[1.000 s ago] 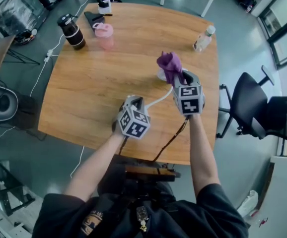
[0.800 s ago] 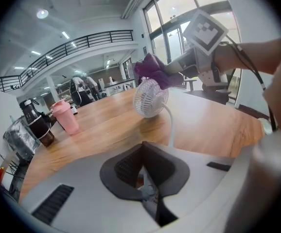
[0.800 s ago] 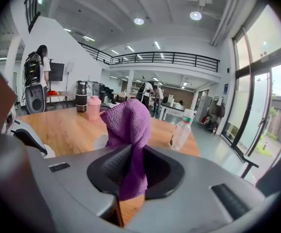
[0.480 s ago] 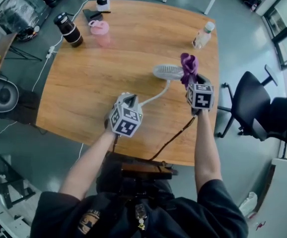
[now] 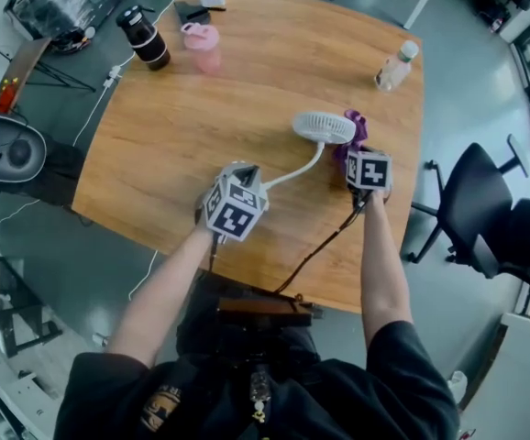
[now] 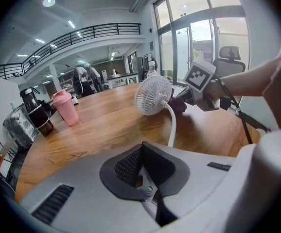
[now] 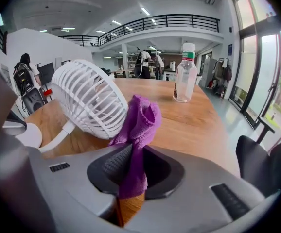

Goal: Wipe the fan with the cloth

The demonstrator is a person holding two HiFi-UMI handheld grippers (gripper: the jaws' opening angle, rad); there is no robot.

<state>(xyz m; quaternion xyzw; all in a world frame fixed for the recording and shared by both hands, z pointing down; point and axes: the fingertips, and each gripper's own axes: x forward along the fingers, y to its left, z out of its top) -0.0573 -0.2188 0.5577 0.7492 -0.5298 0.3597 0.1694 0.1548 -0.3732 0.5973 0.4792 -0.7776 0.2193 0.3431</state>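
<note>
The small white fan (image 5: pixel 324 126) stands on the wooden table (image 5: pixel 182 126), its bent white neck (image 5: pixel 292 174) running back to my left gripper (image 5: pixel 245 174). The jaws of that gripper (image 6: pixel 148 178) are shut with nothing visible between them; the fan's base is hidden beneath it in the head view. My right gripper (image 5: pixel 357 154) is low, just right of the fan head, shut on the purple cloth (image 5: pixel 355 128). In the right gripper view the cloth (image 7: pixel 139 125) sticks up from the jaws right beside the fan's grille (image 7: pixel 89 101).
A clear water bottle (image 5: pixel 396 65) stands at the far right of the table. A pink cup (image 5: pixel 201 44) and a dark flask (image 5: pixel 144 37) stand at the far left. A black office chair (image 5: pixel 471 209) sits right of the table. A dark cable (image 5: pixel 325 246) hangs over the near edge.
My right gripper has come down and to the right with the cloth, from above the fan head to beside it. The fan head now shows fully. My left gripper has stayed put.
</note>
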